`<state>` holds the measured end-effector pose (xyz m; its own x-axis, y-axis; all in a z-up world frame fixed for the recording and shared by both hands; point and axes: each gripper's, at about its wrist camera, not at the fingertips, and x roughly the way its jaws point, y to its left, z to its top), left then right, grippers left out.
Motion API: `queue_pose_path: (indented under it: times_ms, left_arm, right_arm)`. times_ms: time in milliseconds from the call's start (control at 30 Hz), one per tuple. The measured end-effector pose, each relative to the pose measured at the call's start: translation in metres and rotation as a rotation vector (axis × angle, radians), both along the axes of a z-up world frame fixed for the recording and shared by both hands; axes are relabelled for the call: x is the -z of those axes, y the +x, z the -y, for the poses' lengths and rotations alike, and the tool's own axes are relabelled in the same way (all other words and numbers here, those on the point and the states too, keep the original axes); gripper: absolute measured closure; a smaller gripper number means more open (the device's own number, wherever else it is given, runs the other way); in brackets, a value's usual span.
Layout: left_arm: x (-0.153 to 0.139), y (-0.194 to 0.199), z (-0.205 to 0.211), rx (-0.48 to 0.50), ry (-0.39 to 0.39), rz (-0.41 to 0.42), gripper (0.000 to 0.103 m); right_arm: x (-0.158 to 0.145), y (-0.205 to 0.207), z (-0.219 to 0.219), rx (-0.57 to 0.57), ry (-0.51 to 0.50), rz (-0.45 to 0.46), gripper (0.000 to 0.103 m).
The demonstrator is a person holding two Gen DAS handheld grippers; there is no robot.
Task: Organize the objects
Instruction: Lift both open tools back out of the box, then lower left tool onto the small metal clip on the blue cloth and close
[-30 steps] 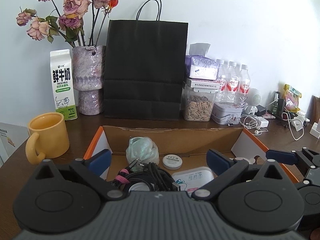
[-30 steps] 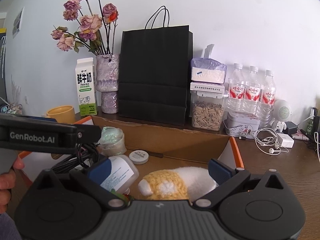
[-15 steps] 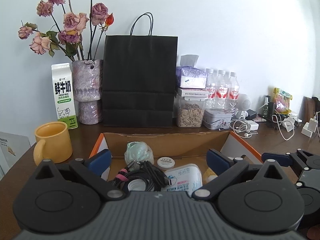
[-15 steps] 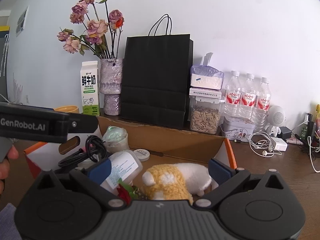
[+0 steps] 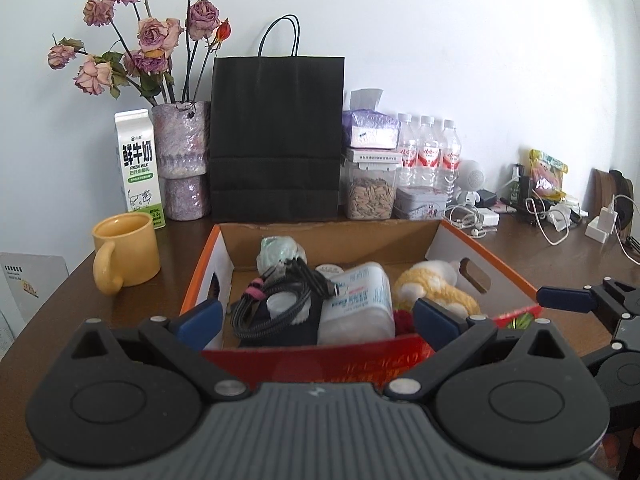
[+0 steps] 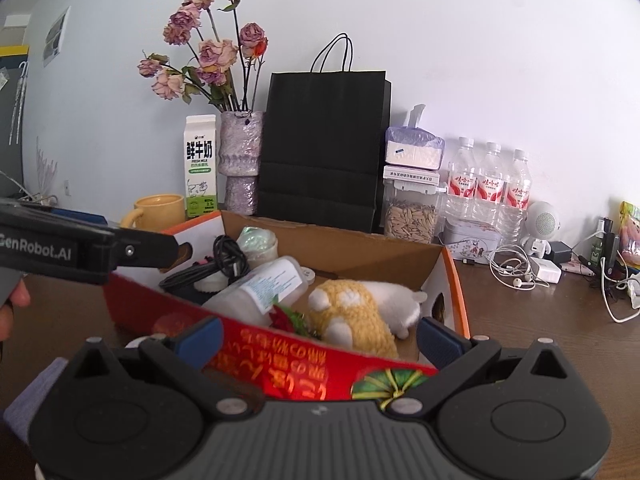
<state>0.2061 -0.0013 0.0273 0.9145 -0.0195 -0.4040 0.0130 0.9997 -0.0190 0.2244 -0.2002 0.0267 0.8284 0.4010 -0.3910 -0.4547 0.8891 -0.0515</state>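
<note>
The near red wall of the cardboard box (image 5: pixel 320 360) hides the lower part of everything inside it, and the grey gripper housings cut off the bottom of both views. In the box, a small round white tin (image 5: pixel 330 269) is mostly covered by a black cable bundle (image 5: pixel 276 300) and a white plastic bottle (image 5: pixel 356 304) lying on its side; a red thing (image 6: pixel 286 318) with green leaves beside the bottle is too hidden to identify. A clear bag with something pale green (image 5: pixel 280 254) sits at the far wall, and a yellow and white plush toy (image 5: pixel 436 288) lies at the right end.

The left gripper (image 5: pixel 318 316) hangs just in front of the box, jaws spread wide with nothing between them. The right gripper (image 6: pixel 318 338) sits at the box's near right corner, jaws likewise spread and empty. A hand (image 6: pixel 10 308) at the left edge of the right wrist view is only partly seen.

Behind the box on the brown table (image 5: pixel 540 264) stand a yellow mug (image 5: pixel 126 252), a milk carton (image 5: pixel 138 168), a vase of dried roses (image 5: pixel 182 160), a black paper bag (image 5: pixel 276 140), a jar of seeds (image 5: pixel 370 196) under a tissue pack (image 5: pixel 370 130), three water bottles (image 5: pixel 428 156), a metal tin (image 5: pixel 420 202) and a tangle of white cables and chargers (image 5: pixel 520 216), whose separate pieces are hard to make out
</note>
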Motion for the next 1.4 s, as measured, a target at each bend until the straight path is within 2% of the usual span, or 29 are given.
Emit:
queue_pose_path:
  times_ms: [300,567,767,833,933,1167,1267,1400]
  left_arm:
    - [0.010,-0.034,-0.005,-0.009,0.017,-0.044,0.000]
    - [0.019,-0.054,-0.010,-0.032,0.017,-0.084,0.000]
    - [0.023,-0.064,-0.012,-0.046,0.019,-0.102,0.000]
    - [0.023,-0.067,-0.013,-0.053,0.017,-0.104,0.000]
    - [0.024,-0.069,-0.014,-0.059,0.015,-0.106,0.000]
    - [0.026,-0.068,-0.015,-0.066,0.013,-0.115,0.000]
    - [0.027,-0.066,-0.015,-0.064,0.011,-0.116,0.000]
    - [0.028,-0.064,-0.014,-0.061,0.010,-0.120,0.000]
  right_arm:
    - [0.019,-0.032,0.021,0.008,-0.025,-0.079,0.000]
    - [0.037,-0.048,0.033,-0.009,-0.091,-0.144,0.000]
    - [0.041,-0.044,0.032,-0.055,-0.132,-0.168,0.019]
    - [0.042,-0.040,0.030,-0.078,-0.140,-0.179,0.030]
    - [0.042,-0.034,0.024,-0.094,-0.158,-0.186,0.037]
    - [0.041,-0.024,0.013,-0.121,-0.146,-0.197,0.042]
    - [0.042,-0.023,0.012,-0.126,-0.133,-0.203,0.051]
    - [0.043,-0.019,0.013,-0.139,-0.118,-0.208,0.052]
